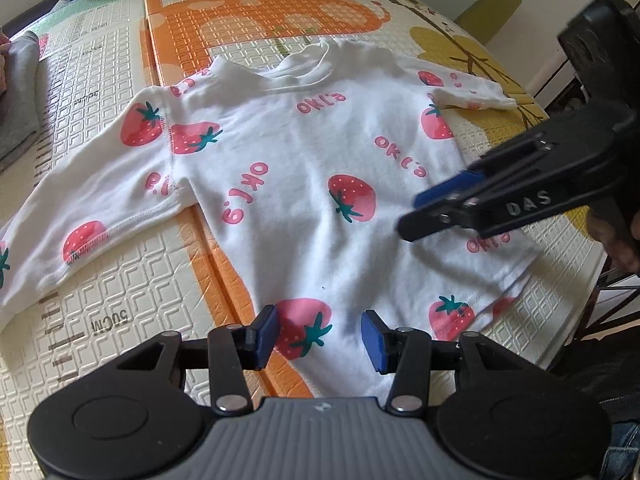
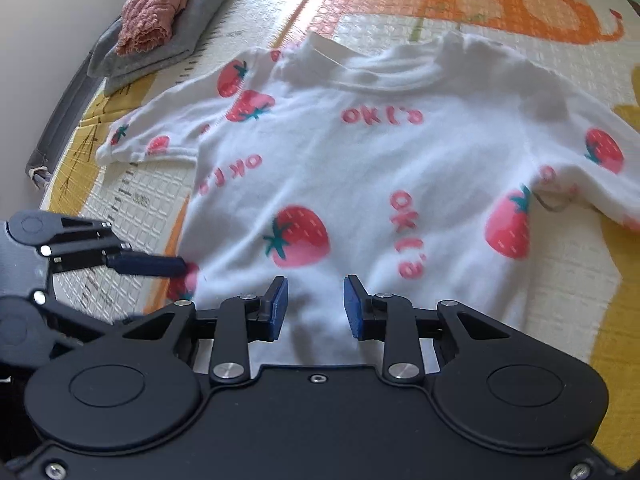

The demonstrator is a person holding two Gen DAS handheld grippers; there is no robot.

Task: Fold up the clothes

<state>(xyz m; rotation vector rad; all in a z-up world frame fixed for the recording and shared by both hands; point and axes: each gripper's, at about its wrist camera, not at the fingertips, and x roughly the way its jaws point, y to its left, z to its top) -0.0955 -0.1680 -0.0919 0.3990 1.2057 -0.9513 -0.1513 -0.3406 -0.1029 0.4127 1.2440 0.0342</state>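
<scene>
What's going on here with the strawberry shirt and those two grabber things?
A person is working a handheld gripper in each hand over a white strawberry-print shirt spread flat on a patterned play mat. The left gripper and right gripper both hover at the shirt's bottom hem with jaws open, nothing gripped yet. No fold has been made. Some folded clothes sit stacked at the mat's edge.

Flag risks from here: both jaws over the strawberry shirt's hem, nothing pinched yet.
1. The left gripper sits over the hem of the strawberry shirt near its corner; a shallow bite may slip.
2. The right gripper hovers further in over the fabric, jaws open; it might catch one layer only.
3. The left sleeve lies spread out, so a hem-up fold could drag it crooked.
</scene>
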